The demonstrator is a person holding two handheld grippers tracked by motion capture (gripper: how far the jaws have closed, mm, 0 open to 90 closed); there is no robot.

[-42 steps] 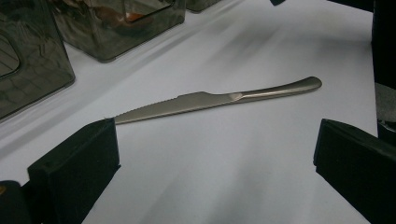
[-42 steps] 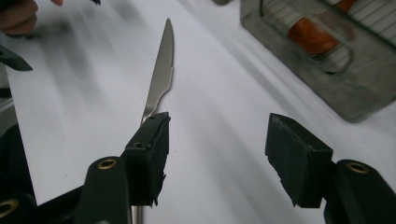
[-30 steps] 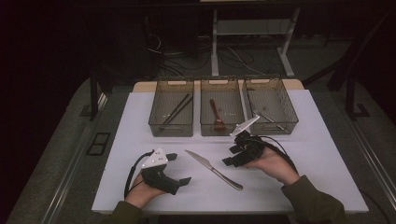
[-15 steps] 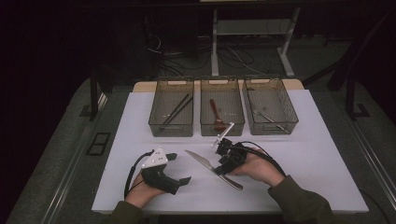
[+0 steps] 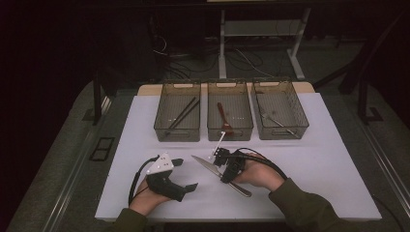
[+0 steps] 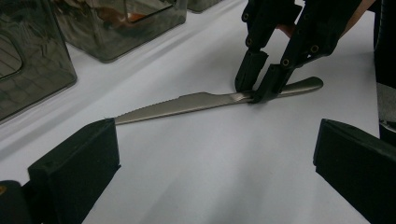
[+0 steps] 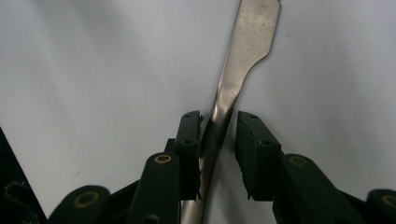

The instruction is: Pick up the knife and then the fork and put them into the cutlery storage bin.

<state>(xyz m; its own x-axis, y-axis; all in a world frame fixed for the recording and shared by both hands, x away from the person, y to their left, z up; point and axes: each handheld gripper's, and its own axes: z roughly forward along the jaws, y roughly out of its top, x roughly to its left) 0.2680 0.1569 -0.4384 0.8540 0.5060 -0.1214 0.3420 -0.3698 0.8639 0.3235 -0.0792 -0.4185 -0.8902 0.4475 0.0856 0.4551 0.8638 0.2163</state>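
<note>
A steel table knife point(image 5: 203, 163) lies flat on the white table top point(image 5: 314, 159), blade toward the left. My right gripper point(image 5: 224, 175) stands over it where blade meets handle, jaws astride the knife point(image 7: 252, 32). In the right gripper view the left jaw touches the metal and a thin gap shows at the right jaw, so the right gripper point(image 7: 218, 140) is open by a sliver. The left gripper view shows the knife point(image 6: 187, 103) with the right gripper point(image 6: 257, 91) planted on it. My left gripper point(image 5: 186, 174) rests wide open and holds nothing, left of the knife.
Three dark see-through bins stand in a row at the back. The left bin point(image 5: 177, 131) holds dark chopsticks, the middle bin point(image 5: 229, 133) a reddish utensil, the right bin point(image 5: 281, 131) a silver utensil. Bare white table lies to the right of my hands.
My right gripper came back from beside the right bin, moved left and down, and now stands astride the knife. The left gripper stayed where it was.
</note>
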